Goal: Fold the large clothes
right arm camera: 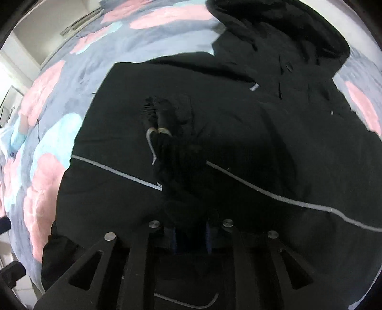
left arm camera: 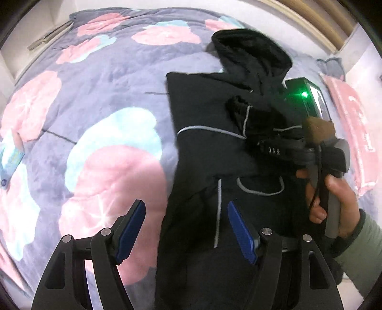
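Observation:
A large black jacket [left arm camera: 203, 155] with thin grey piping lies spread on the bed, its hood [left arm camera: 250, 52] at the far end. In the right wrist view the jacket [right arm camera: 250, 114] fills most of the frame. One sleeve [right arm camera: 167, 147] is folded across the chest, cuff pointing away. My right gripper [right arm camera: 192, 235] hovers just over it, blue pads a little apart with dark sleeve cloth between them, not clamped. The left wrist view shows that gripper [left arm camera: 267, 147] held by a hand [left arm camera: 334, 202] at the sleeve [left arm camera: 241, 112]. My left gripper [left arm camera: 186, 233] stands wide open over the jacket's left edge, holding nothing.
The bed carries a plush grey bedspread [left arm camera: 95, 95] with pink and pale blue patches. A pink pillow [left arm camera: 353, 133] lies at the right, below a wooden slatted headboard [left arm camera: 322, 21]. A small blue-white item [left arm camera: 12, 162] lies at the bed's left edge.

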Tool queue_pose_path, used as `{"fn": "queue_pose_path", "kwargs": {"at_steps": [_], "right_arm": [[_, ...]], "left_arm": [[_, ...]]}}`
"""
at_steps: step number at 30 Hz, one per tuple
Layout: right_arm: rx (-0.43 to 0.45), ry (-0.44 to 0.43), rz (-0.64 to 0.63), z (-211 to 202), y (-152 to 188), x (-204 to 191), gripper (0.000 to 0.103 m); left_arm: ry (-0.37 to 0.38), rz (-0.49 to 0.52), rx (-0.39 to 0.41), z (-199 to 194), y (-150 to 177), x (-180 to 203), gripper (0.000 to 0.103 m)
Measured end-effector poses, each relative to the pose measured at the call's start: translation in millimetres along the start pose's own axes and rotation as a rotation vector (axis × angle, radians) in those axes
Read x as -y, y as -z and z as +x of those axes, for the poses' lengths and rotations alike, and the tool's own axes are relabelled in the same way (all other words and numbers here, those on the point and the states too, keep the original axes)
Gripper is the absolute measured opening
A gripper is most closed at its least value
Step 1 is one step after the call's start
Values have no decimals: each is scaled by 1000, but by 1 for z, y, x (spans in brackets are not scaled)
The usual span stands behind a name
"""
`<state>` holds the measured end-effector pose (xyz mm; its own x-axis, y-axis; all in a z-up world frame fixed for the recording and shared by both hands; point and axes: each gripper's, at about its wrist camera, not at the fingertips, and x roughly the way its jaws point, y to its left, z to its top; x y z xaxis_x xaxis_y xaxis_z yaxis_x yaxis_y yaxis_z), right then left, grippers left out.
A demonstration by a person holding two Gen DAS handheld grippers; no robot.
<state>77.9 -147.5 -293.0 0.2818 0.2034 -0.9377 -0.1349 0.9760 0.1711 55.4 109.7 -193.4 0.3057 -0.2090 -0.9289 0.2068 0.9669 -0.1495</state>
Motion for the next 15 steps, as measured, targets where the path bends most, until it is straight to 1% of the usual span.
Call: {"fn": "queue_pose_path", "kwargs": {"at_steps": [1, 2, 3, 4, 5, 6, 9, 10, 12, 13, 14, 15], "right_arm": [[6, -39, 2, -10, 3, 2, 38], [29, -69, 2, -25, 8, 5, 45], [53, -83, 3, -41, 14, 10, 48], [69, -95, 7, -54, 20, 15, 56], [89, -105, 18, -69, 29, 23, 60], [101, -105, 28, -78, 35, 29, 60], [124, -78, 115, -109, 64, 65, 60], [122, -71, 157, -116, 75, 79, 60], [109, -57, 235, -125, 100, 106, 60], [99, -52, 266, -127, 107, 115, 61], [88, -44, 291, -128, 116, 122, 61], [73, -27, 316, -128, 130, 131, 61]], "left_arm": [[28, -4, 5, 0, -5, 3, 72], [75, -6, 9, 0, -13, 7, 73], [111, -2, 18, 0, -19, 11, 73], [155, 8, 34, 0, -27, 17, 73], [184, 18, 43, 2, -33, 22, 73], [224, 26, 50, 7, -43, 28, 73], [284, 11, 30, 35, -67, 40, 73], [289, -1, 24, 43, -72, 42, 73], [287, -65, -5, 69, -87, 41, 73], [310, -93, -13, 75, -89, 40, 73], [371, -138, -24, 82, -92, 40, 73], [415, -166, -23, 86, -93, 40, 73]]}}
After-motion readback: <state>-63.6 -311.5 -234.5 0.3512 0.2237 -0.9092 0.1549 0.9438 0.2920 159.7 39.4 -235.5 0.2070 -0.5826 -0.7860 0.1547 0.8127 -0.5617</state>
